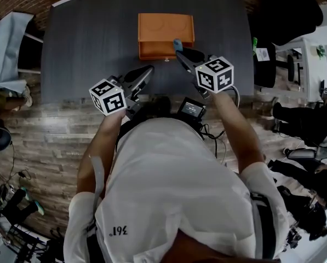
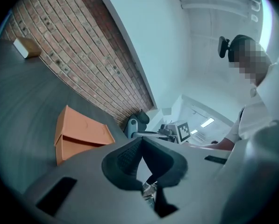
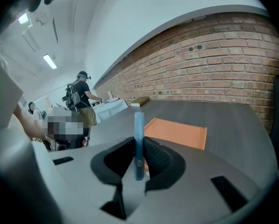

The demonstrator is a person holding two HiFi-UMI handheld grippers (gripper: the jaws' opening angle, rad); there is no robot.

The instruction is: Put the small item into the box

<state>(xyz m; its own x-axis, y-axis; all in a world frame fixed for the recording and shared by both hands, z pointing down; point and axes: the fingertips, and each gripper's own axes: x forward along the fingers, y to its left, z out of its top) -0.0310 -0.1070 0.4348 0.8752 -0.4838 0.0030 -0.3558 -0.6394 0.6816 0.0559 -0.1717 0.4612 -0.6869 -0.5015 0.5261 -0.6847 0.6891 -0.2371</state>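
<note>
An orange cardboard box lies on the dark table, toward its far side. My right gripper is shut on a thin blue item and hovers just in front of the box's near right corner. In the right gripper view the blue item stands upright between the pads, with the box beyond it. My left gripper hangs over the table's near edge, left of the right one. Its jaws meet at the tips with nothing in them. The box lies to its left.
A small pale block sits at the table's far left corner. A black office chair and a white cart stand to the right of the table. A brick wall runs behind it. A person stands in the background.
</note>
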